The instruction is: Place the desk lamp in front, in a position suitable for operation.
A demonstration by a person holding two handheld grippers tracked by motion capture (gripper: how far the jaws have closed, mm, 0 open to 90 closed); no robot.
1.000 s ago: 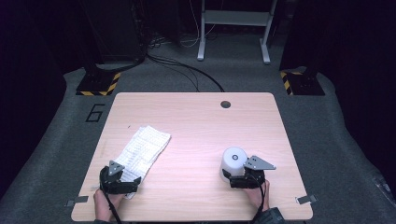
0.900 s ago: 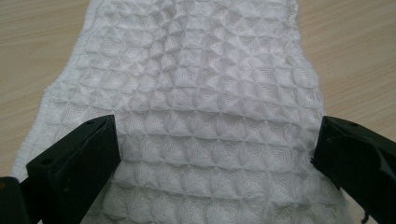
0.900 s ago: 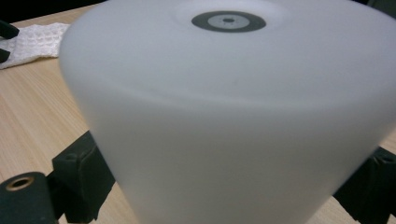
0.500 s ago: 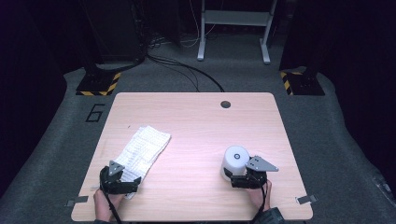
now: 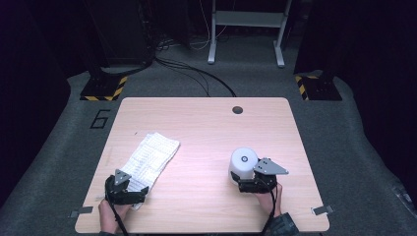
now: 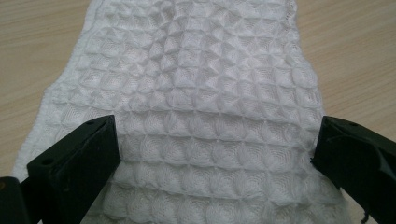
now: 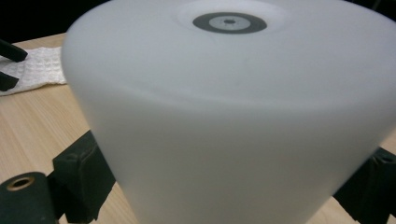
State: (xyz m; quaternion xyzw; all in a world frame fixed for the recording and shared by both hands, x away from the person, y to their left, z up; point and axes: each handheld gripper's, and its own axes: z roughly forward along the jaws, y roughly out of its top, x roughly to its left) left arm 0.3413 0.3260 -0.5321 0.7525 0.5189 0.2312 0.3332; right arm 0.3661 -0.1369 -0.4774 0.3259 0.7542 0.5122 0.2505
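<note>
While both grippers sit low along the near edge of the wooden table (image 5: 206, 123), the scene breaks down like this:

Waffle-weave cloth (image 5: 151, 158): white, lying flat and angled on the table's left half, its near end reaching the left gripper.

Left gripper (image 5: 129, 195): near the table's near-left corner, held by a hand (image 5: 107, 212). Jaws spread wide with the cloth's near end between them; the left gripper view shows the cloth (image 6: 187, 116) running from one jaw to the other.

White cylinder (image 5: 243, 164): upright on the right half, dark ring on top, could be a lamp or speaker, hard to say.

Right gripper (image 5: 246, 186): right up against the cylinder's near side. Jaws spread on either side of the cylinder's (image 7: 233, 121) base; can't tell if they actually touch it.

Table hole (image 5: 237, 109): small dark grommet near the far edge.
</note>
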